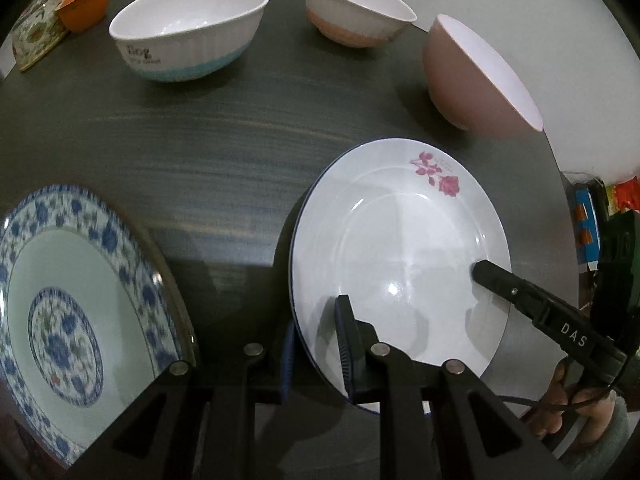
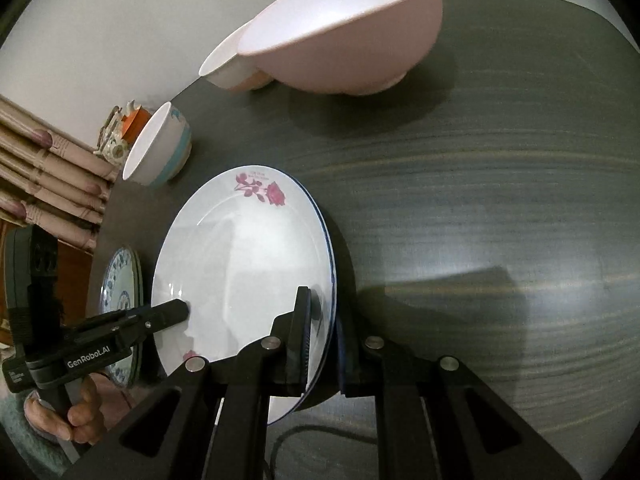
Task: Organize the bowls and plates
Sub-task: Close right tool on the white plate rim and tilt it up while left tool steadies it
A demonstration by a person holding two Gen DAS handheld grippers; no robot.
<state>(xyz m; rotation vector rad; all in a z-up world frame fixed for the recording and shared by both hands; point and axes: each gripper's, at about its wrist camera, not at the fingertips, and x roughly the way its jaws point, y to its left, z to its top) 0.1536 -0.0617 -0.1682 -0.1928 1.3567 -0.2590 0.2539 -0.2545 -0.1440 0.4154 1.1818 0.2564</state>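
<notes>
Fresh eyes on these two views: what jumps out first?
The white rose plate near the table's front edge, gripped at its rim by both claws: the left claw at the near-left edge and the right claw at the near-right. Left of it sits a blue floral plate. Three bowls line the far edge, the big pink bowl rightmost.

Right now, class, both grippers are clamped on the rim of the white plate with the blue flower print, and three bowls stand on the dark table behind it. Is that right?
Not quite. The plate both the left gripper and the right gripper clamp carries a pink rose print, as both wrist views show; the blue-patterned plate lies apart. Three bowls on the dark table is right.
</notes>
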